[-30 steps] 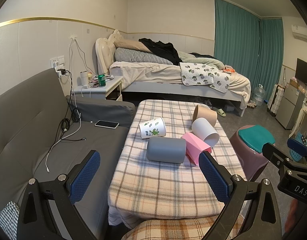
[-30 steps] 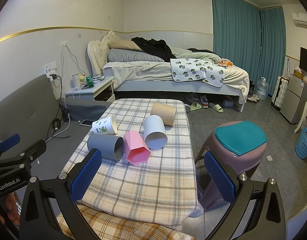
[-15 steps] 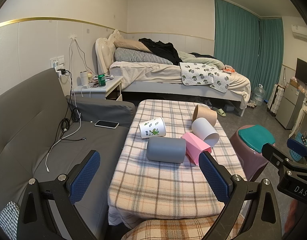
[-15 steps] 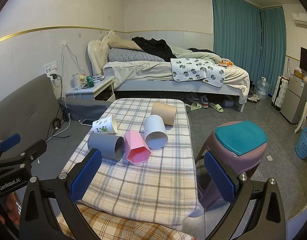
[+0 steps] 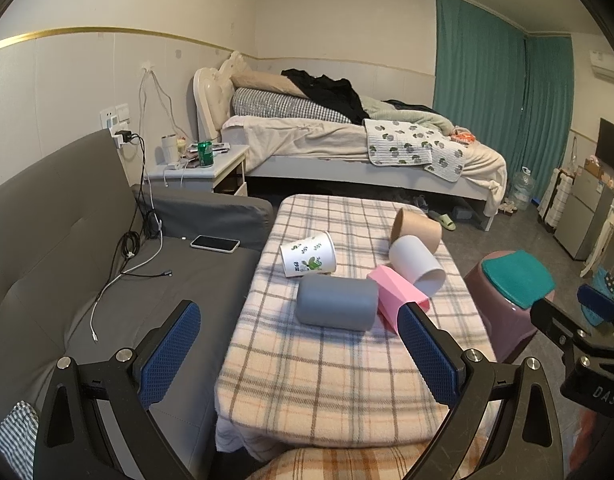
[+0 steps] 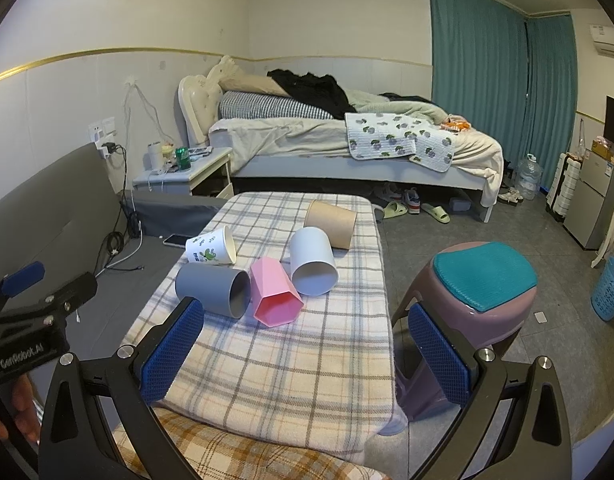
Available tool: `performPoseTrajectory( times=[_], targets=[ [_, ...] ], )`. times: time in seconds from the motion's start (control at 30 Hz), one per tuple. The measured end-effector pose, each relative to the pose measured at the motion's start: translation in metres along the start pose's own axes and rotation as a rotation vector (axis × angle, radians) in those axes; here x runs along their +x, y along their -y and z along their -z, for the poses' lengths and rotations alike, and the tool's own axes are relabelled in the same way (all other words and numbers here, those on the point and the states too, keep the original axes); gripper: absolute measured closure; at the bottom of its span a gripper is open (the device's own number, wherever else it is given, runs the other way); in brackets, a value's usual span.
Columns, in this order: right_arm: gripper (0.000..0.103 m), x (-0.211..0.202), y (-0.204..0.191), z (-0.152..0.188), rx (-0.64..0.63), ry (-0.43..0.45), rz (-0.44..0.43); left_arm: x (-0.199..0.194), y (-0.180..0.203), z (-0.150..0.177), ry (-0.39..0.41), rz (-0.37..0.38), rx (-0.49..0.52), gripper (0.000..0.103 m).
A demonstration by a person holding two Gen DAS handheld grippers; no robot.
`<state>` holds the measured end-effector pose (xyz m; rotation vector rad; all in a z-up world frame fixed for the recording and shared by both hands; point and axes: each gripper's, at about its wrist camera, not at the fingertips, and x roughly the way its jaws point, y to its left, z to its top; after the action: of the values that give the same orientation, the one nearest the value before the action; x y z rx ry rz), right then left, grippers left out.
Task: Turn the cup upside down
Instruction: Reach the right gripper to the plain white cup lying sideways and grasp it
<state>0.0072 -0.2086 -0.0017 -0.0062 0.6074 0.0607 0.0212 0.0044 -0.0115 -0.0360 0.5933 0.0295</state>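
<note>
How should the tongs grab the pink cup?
Probably across the middle of the pink cup, from above. It lies on its side with its open mouth facing the right tongs, and its flat facets give the pads something to press on.

Dim even indoor light, fisheye-warped edges

Cream worktop with grey and orange plaid, grey cup, pink faceted cup, white cup, tan cup, white cup with green leaf print, teal curtains, purple stool with teal seat, grey sofa, blue-padded black gripper
</note>
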Motion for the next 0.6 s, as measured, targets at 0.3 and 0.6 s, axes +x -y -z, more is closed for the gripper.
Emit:
performPoseTrajectory(
  times=[0.3, 0.6],
  targets=[
    [0.0, 0.072, 0.011, -0.043, -0.017, -0.099, 0.005, 0.078, 0.002, -0.025, -0.061, -0.029, -0.013, 0.001],
    [0.0, 0.205, 0.024, -0.071, -0.011, -0.281, -0.021, 0.164, 0.011, -0.048, -0.099, -0.065, -0.001, 0.001]
  ],
)
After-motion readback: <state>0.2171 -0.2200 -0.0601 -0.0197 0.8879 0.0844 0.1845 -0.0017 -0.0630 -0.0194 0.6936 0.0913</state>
